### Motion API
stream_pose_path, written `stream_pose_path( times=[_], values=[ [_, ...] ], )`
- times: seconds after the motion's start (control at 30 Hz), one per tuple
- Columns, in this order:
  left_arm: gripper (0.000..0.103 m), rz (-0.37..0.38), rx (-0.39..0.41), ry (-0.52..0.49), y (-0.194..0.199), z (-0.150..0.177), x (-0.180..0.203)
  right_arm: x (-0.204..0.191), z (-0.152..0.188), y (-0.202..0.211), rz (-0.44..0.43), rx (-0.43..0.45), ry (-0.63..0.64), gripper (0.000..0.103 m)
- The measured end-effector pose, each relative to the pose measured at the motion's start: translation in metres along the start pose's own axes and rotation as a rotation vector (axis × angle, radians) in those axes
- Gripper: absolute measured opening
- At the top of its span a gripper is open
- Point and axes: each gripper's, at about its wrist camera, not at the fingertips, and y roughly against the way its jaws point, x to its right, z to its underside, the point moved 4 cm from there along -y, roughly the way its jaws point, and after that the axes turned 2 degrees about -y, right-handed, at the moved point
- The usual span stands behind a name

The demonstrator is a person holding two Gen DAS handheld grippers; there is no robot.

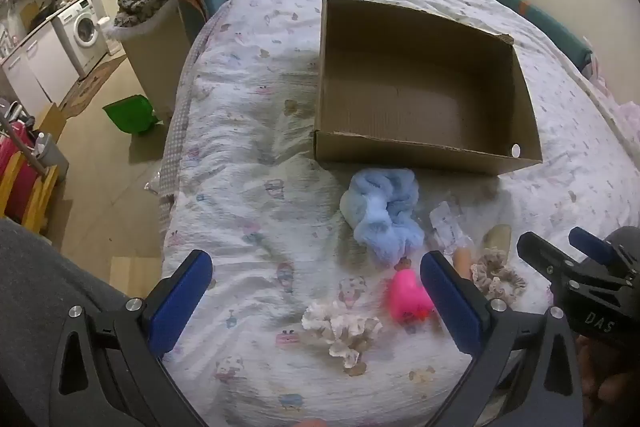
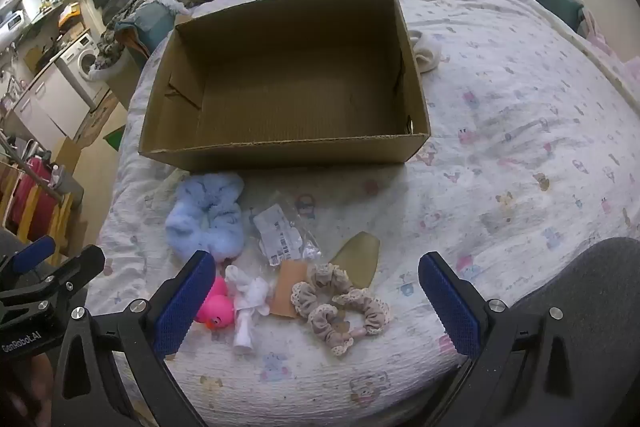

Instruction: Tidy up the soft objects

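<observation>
- Basically nothing's sorted yet. The cardboard box [image 2: 288, 83] is sitting empty on the bed [image 2: 520, 107], and I'm guessing that's where everything is going.
- The soft stuff is all lying in a loose bunch on the sheet just in front of the box: a fluffy blue scrunchie [image 2: 208, 215] nearest it, then a pink rubber duck [image 2: 218, 309], a white lacy scrunchie [image 1: 340, 331], beige lace-trimmed scrunchies [image 2: 340, 303] and a small plastic packet [image 2: 280, 231].
- There's also a white rolled thing [image 2: 426, 53] lying beside the box's far right wall; can't tell what it is.
- The left gripper [image 1: 316, 303] is hovering over the pile with jaws spread wide, gripping nothing.
- The right gripper [image 2: 316, 303] is doing the same, wide apart and empty, over the beige scrunchies.
- So every item is still waiting to be picked up.
</observation>
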Motion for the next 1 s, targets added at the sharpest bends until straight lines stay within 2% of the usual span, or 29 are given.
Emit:
stream_pose_path(
  times=[0.13,0.17,0.63,1.0],
  values=[
    [0.103,0.024,-0.006,0.022,0.0006,-0.0003,-0.0049,-0.0003,0.0001,0.0003,0.009,0.005,0.005,0.103],
    [0.103,-0.013,0.001,-0.014,-0.0006,-0.0002,0.0001,-0.0004,0.0001,0.0004,0.009,0.007,0.006,0.103],
    [0.103,0.009,-0.006,-0.006,0.0008,-0.0012,-0.0056,-0.0013,0.0000,0.0014,0.023,0.013,0.011,0.103],
    [0.103,-0.003,0.001,0.001,0.0037,-0.0016,-0.0004,-0.0027,-0.0014,0.0035,0.014,0.015,0.016,0.103]
  ],
)
